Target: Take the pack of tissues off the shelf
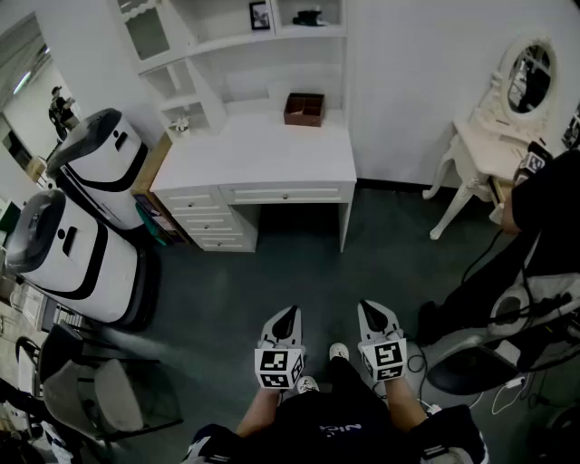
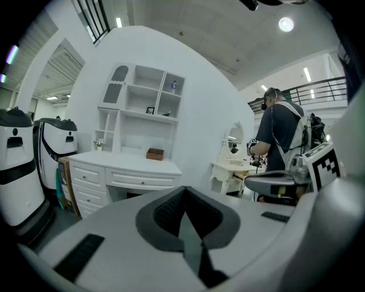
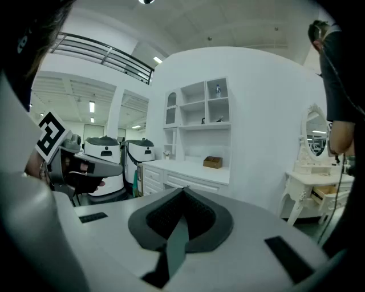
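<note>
A white desk (image 1: pixel 272 149) carries a shelf unit (image 1: pixel 237 36) against the far wall. On its upper shelf are a small picture frame (image 1: pixel 260 15) and a dark flat object (image 1: pixel 309 16); I cannot tell whether that object is the pack of tissues. A brown box (image 1: pixel 305 108) sits on the desk top. My left gripper (image 1: pixel 286 314) and right gripper (image 1: pixel 373 309) are held low in front of my knees, far short of the desk. Both are shut with nothing between the jaws. The shelf unit (image 2: pixel 142 105) also shows in the left gripper view, and the same shelf unit (image 3: pixel 199 105) in the right gripper view.
Two white-and-black robot units (image 1: pixel 95 163) (image 1: pixel 68 258) stand left of the desk. At the right are a white vanity table (image 1: pixel 489 149) with an oval mirror (image 1: pixel 529 77), a person in dark clothes (image 1: pixel 548 204), a chair base (image 1: pixel 480 362) and cables. Dark floor (image 1: pixel 290 263) lies before the desk.
</note>
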Demonstrator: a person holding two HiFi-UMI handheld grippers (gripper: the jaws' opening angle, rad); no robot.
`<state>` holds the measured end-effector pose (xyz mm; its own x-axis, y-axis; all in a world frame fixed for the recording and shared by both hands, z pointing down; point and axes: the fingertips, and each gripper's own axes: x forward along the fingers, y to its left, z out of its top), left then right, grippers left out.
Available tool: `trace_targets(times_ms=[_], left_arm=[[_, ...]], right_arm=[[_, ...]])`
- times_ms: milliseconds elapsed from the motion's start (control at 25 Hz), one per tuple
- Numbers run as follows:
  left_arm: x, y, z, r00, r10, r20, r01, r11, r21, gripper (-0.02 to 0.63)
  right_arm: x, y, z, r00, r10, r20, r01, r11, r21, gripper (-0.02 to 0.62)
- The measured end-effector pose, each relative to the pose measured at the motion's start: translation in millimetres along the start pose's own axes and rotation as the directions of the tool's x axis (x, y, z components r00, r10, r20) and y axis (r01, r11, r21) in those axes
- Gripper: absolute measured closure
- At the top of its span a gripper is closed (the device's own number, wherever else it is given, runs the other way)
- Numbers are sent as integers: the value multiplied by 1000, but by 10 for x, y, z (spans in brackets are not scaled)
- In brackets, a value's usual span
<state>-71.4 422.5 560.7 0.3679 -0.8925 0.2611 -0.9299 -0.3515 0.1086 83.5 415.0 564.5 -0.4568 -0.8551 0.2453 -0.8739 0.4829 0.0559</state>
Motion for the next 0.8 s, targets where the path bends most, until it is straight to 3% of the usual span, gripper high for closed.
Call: trace_targets(times_ms=[160, 320, 360, 400, 440, 480, 520, 800], left_arm=[[40, -35, 31, 1000, -6, 15, 6, 1000, -6, 603], [170, -86, 122, 999, -17, 44, 18, 1000, -23, 601], [212, -97, 147, 998, -23, 53, 25, 999, -29, 601], [257, -113, 169, 998, -31, 61, 33, 999, -36, 557], [304, -131, 184, 997, -39, 67, 42, 998, -44, 441], [351, -146, 192, 996, -44, 72, 47, 998, -49, 316], [398, -160, 196, 996, -47, 74, 51, 997, -51, 278], [816, -252, 225, 997, -53, 53, 55, 998, -27, 250]], right_arm=[[21, -90, 70, 1000, -4, 13, 5, 999, -35, 588], [102, -280, 154, 999, -8, 41, 8, 1000, -10, 584], [142, -305, 153, 999, 5, 40, -5, 1000, -3, 545], [181, -317, 145, 999, 24, 37, -24, 1000, 4, 433], [217, -324, 139, 998, 44, 37, -45, 999, 10, 344], [248, -330, 134, 997, 64, 38, -64, 998, 13, 289], [279, -342, 126, 996, 81, 37, -81, 997, 12, 232], [548, -727, 153, 996, 84, 36, -83, 996, -9, 204]])
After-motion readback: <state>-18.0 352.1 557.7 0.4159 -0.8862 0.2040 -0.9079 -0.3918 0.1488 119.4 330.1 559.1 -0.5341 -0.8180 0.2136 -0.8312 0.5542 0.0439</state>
